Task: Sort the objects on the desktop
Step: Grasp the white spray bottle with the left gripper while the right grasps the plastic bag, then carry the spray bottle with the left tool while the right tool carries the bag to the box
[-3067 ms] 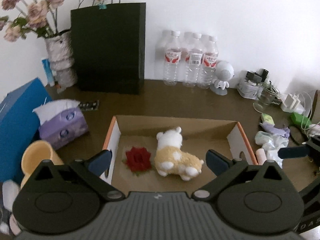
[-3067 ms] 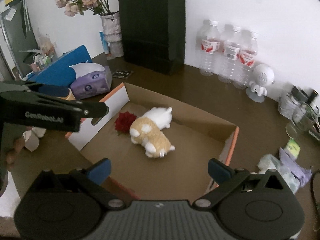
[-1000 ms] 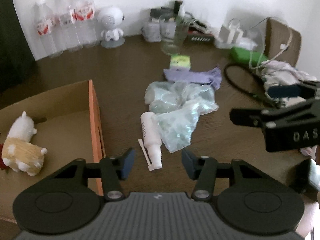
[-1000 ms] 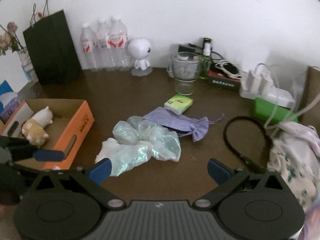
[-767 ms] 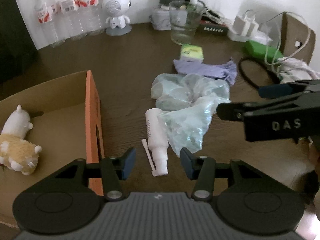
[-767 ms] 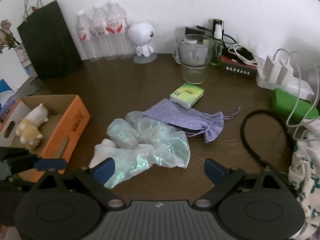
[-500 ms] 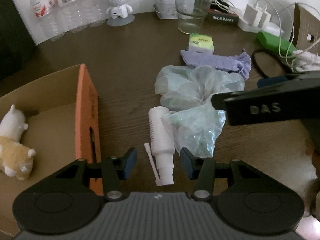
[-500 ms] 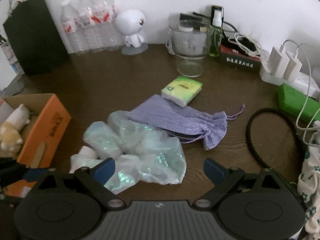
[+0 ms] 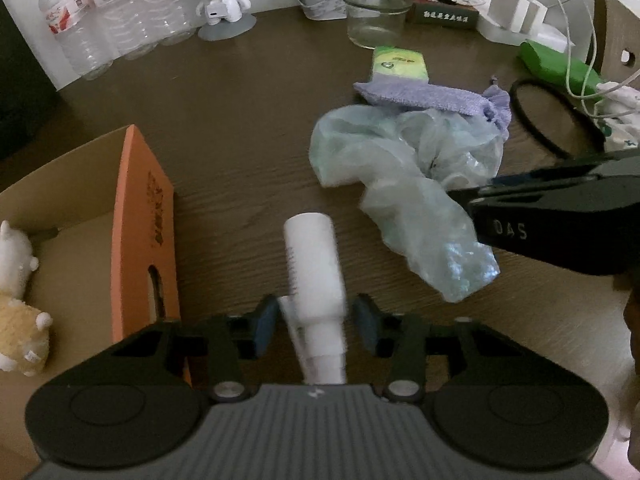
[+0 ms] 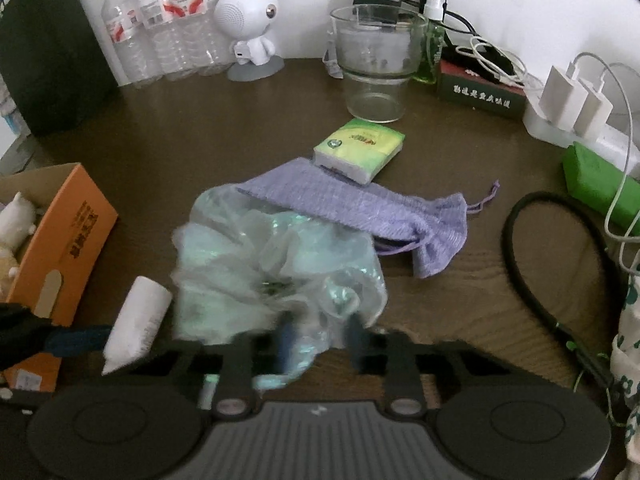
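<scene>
at the far left the cardboard box (image 9: 144, 216) sits on the desk (image 9: 240, 112) with the stuffed toy (image 9: 16, 304) lying inside it; that part reads as already sorted.

just right of the box's orange wall, the left gripper (image 9: 316, 322) has dropped from hovering over the white bottle (image 9: 316, 276) a second ago to straddling it, and its jaws have drawn in from partly apart to as tight as they go. the blue pads sit at the bottle's neck on either side, so i take it as clenched on the bottle, though the picture is smeared there and a thin gap may remain on the right pad. the bottle now looks tilted up toward the camera where it lay flat before, which suggests it is coming off the wood.

further right, the crumpled plastic bag (image 10: 276, 264) lies in the middle of the desk, its far edge under the purple pouch (image 10: 360, 204), with the green tissue pack (image 10: 360, 148) resting on the pouch's far end. the right gripper (image 10: 320, 338) was wide apart above the desk a second ago; now it is down in the near edge of the bag and its jaws are closing, with plastic film bunched between them.

so both hands have moved from reaching to taking hold at once. my guess is the bottle and the bag are the next two items to be carried off, the bottle most likely to the box beside it.
</scene>
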Demonstrator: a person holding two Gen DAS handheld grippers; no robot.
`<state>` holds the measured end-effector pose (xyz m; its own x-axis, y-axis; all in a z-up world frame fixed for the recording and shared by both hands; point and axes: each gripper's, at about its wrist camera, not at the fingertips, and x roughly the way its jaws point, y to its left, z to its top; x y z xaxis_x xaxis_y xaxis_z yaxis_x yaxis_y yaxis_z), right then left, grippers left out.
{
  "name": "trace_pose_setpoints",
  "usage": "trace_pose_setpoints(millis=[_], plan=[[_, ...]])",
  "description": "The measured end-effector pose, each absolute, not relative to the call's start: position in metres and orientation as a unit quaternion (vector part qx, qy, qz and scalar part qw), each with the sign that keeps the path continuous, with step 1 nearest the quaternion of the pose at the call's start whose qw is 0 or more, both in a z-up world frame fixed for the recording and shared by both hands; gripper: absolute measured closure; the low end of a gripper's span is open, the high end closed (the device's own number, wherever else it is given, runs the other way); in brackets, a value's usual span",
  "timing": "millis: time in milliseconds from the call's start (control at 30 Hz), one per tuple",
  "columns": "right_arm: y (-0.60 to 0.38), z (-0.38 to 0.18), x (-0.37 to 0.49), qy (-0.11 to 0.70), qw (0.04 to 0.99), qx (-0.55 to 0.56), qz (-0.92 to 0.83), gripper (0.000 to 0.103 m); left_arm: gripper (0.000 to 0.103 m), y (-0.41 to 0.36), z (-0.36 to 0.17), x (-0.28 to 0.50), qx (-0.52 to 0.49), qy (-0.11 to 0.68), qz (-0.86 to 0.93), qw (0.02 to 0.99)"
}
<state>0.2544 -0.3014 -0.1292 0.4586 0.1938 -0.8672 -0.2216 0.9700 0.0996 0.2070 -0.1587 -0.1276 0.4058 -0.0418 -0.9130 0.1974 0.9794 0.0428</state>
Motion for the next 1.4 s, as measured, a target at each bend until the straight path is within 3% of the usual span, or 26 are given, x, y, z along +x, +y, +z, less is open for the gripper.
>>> trace_pose_setpoints(millis=[67,200,900,1400], plan=[[-0.303,-0.129,0.252,0.507,0.853,-0.008,0.123,0.094,0.070,-0.158,-0.126,0.206,0.068,0.538,-0.076,0.837],[-0.307,-0.125,0.243,0.510,0.851,0.010,0.125,0.096,0.070,-0.154,-0.121,0.202,0.054,0.531,-0.083,0.842],[-0.334,-0.045,0.128,0.435,0.883,0.081,0.155,0.098,0.071,-0.122,-0.043,0.116,0.006,0.474,-0.195,0.859],[-0.294,-0.002,0.050,0.399,0.889,0.065,0.216,0.098,0.071,-0.004,0.005,0.039,-0.073,0.451,-0.164,0.874]])
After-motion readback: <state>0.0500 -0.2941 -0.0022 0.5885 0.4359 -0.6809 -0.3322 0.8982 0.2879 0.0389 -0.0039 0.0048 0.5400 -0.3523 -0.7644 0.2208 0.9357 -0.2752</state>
